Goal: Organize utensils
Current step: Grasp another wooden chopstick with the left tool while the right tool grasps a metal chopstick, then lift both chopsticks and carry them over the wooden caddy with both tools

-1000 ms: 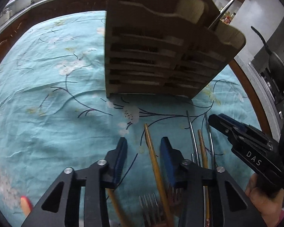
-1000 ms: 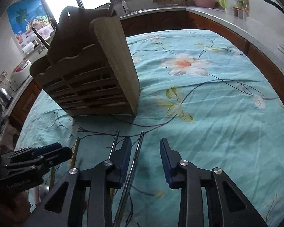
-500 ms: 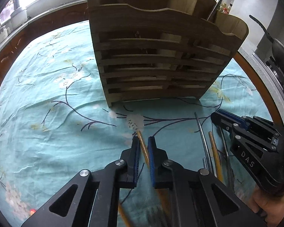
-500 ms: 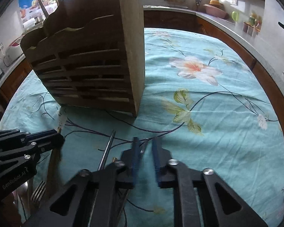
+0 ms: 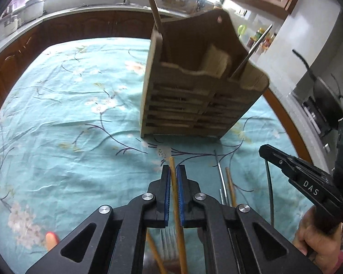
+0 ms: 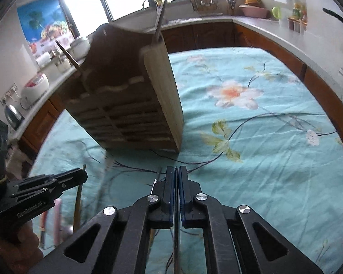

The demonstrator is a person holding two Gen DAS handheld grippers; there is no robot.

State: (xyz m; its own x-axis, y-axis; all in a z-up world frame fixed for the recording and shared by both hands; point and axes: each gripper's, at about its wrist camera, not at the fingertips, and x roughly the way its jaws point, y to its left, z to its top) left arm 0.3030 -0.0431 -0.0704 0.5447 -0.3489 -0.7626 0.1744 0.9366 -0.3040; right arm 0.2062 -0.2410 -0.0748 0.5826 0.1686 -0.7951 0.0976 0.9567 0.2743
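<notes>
At the bottom of the left wrist view, the left gripper point(image 5: 173, 175) points steeply down at the table, its blue pads clamped on a wooden chopstick point(image 5: 174, 182) whose tip shows just past the fingertips. Its jaws have just been closing, with this chopstick between them. In the right wrist view, the right gripper point(image 6: 176, 178) takes the same downward pose; its jaws have likewise just been closing and now pinch a thin metal chopstick point(image 6: 176, 233) that runs back between the pads. A hand point(image 5: 317, 235) grips the right tool's handle at the lower right of the left view.

Just beside the left gripper, on the teal floral tablecloth point(image 5: 68, 137), lie the remaining loose utensils point(image 5: 226, 182): one wooden stick and at least two thin metal rods can be counted; further pieces below the jaws are blurred, one looking like a fork.

Ahead of both grippers stands one slatted wooden utensil holder point(image 5: 194, 105), upright and apart from the loose pieces. Two long metal items stand in it, one at each end. Open cloth extends to the left of the holder in the left view and to its right in the right view, up to the table's wooden rim point(image 6: 331, 96). Beyond the rim, the kitchen counter point(image 6: 217, 19) runs along the windows.
</notes>
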